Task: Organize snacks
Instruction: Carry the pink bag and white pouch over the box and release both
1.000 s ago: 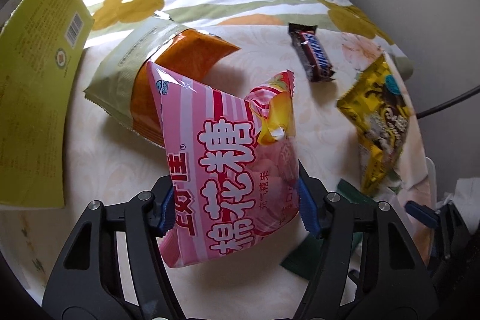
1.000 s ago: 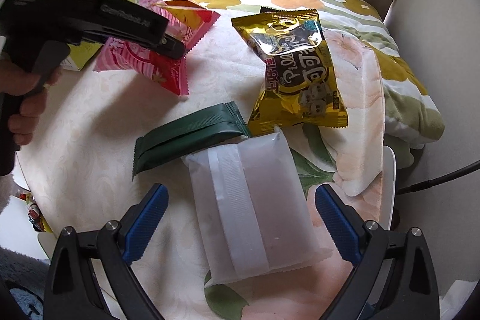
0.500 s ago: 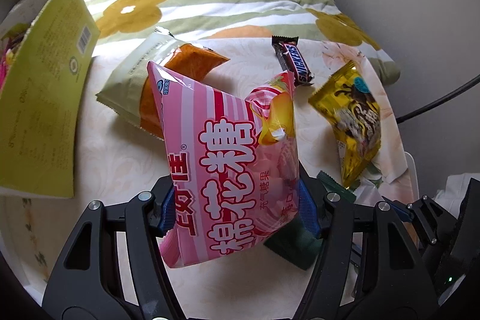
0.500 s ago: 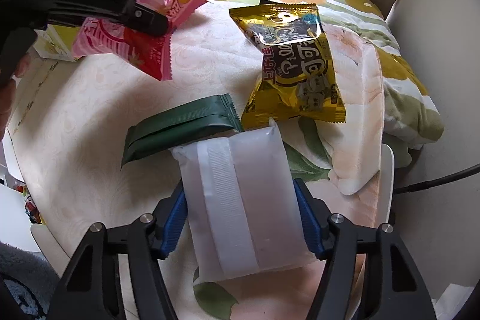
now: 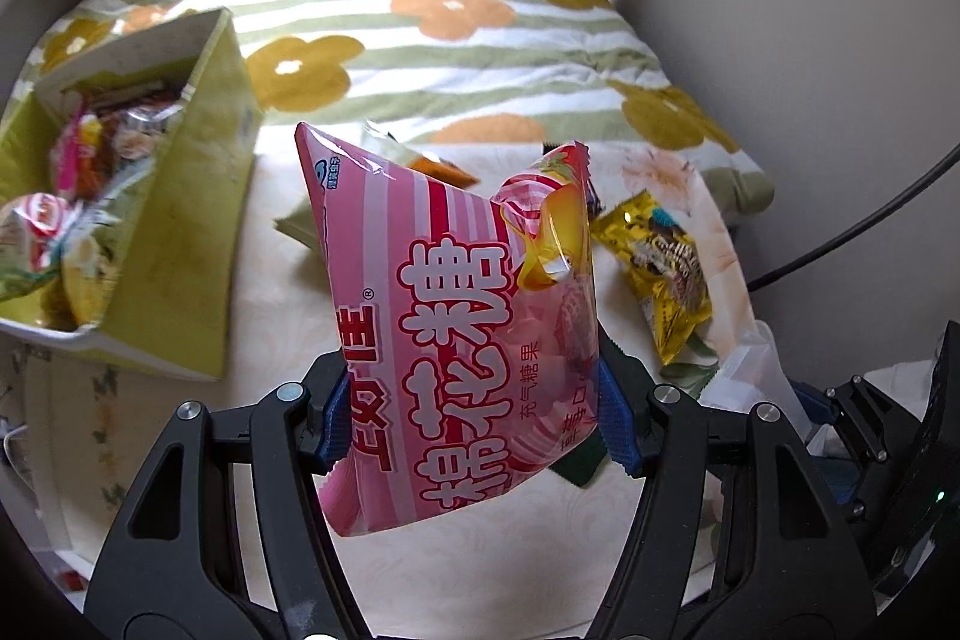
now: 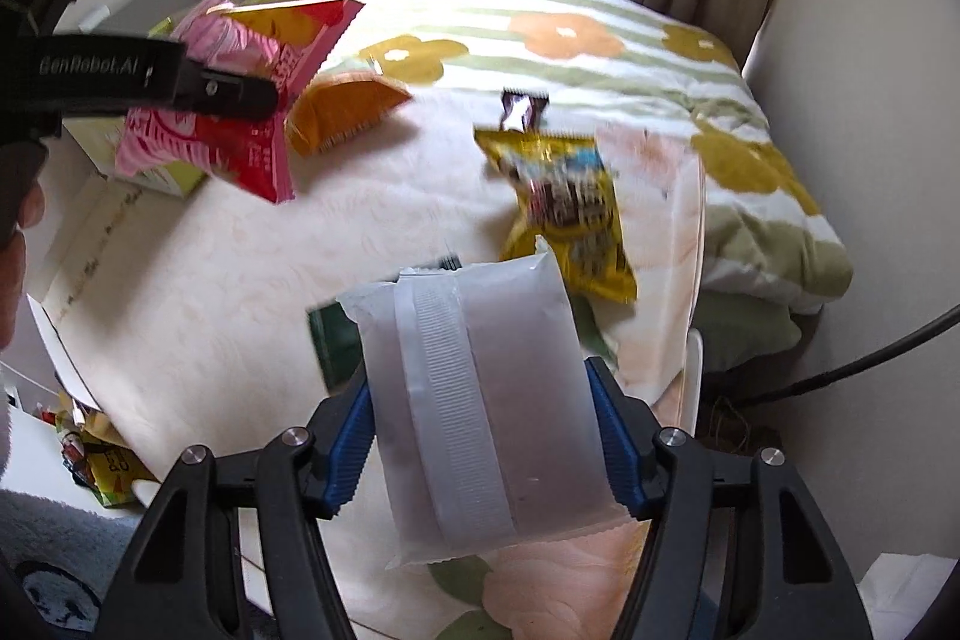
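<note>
Snacks, 2: pink striped marshmallow bag clamped in left hand-held gripper, frosted white pouch in right hand-held gripper, both lifted off the counter, likely for boxing.

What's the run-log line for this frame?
left hand-held gripper: holds pink bag | right hand-held gripper: closed on white packet | both lifted

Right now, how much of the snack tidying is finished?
Partly. The green box already holds several packets. In hand: the left gripper clamps a pink bag, the right gripper a white pouch. Still on the table: yellow bag, orange bag, chocolate bar, dark green pack.
</note>
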